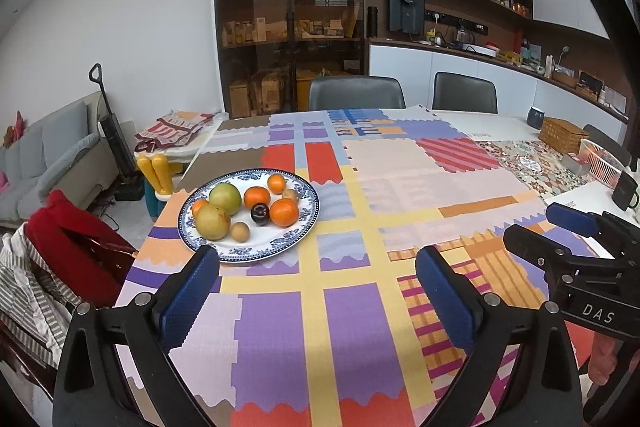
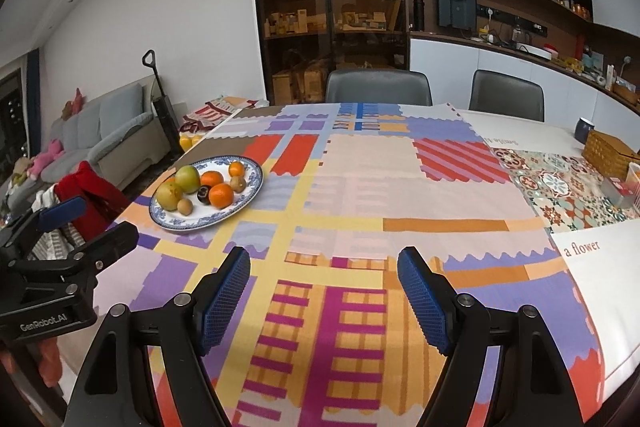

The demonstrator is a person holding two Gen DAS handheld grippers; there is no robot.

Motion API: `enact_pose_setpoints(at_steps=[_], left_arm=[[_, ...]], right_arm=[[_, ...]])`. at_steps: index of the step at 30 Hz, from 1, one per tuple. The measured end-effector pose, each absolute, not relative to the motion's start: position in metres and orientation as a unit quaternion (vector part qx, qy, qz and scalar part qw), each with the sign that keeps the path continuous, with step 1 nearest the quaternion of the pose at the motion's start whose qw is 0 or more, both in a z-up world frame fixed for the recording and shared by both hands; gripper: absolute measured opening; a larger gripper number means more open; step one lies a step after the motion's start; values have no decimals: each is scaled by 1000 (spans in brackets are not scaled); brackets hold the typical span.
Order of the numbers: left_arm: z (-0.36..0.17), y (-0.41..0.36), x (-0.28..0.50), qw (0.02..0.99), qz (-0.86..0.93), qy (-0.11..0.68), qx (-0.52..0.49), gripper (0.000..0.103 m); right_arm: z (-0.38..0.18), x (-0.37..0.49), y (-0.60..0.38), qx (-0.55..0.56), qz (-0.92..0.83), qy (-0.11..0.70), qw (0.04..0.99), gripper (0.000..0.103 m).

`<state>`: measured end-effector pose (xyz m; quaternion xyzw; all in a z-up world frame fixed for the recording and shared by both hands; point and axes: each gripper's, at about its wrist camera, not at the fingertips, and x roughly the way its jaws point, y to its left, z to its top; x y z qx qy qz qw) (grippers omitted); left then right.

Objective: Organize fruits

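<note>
Fruits (image 1: 248,209) lie together on a blue-and-white patterned plate (image 1: 308,223), which rests on the tabletop (image 1: 400,195) at its left side, near the edge.

The left hand-held gripper (image 1: 316,291) has its blue-padded fingers (image 1: 188,299) spread wide; nothing is between them, only the patchwork tablecloth (image 1: 348,327) shows in the gap. Its left fingertip overlaps the near rim of the plate in the left wrist view; whether it touches the rim cannot be told.

The right hand-held gripper (image 2: 324,291) stands moderately open, also with nothing between its fingers (image 2: 424,303), above the magenta-and-orange patch of the cloth. It is well apart from the plate. Each hand-held gripper appears at the edge of the other's view, side by side over the near part of the tabletop.

On the plate: two large yellow-green round fruits (image 1: 218,213), several oranges (image 1: 284,211), one dark plum-like fruit (image 1: 260,214), and small brown fruits (image 1: 240,231).

Further out: two grey chairs (image 1: 356,93) at the far edge, a woven basket (image 1: 560,135) and a dark mug (image 1: 626,191) at the right end, and a red garment (image 1: 76,239) beside the left edge.
</note>
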<state>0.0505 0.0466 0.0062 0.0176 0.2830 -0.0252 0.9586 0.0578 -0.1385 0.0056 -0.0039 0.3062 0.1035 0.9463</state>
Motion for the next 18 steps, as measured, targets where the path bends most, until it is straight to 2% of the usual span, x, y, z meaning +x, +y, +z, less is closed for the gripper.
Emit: enact_pose_setpoints(at_steps=[18], left_arm=[[12,43,33,961,-25,276,17,103]], right_arm=[[13,37,-145,-2,95,288,953,77]])
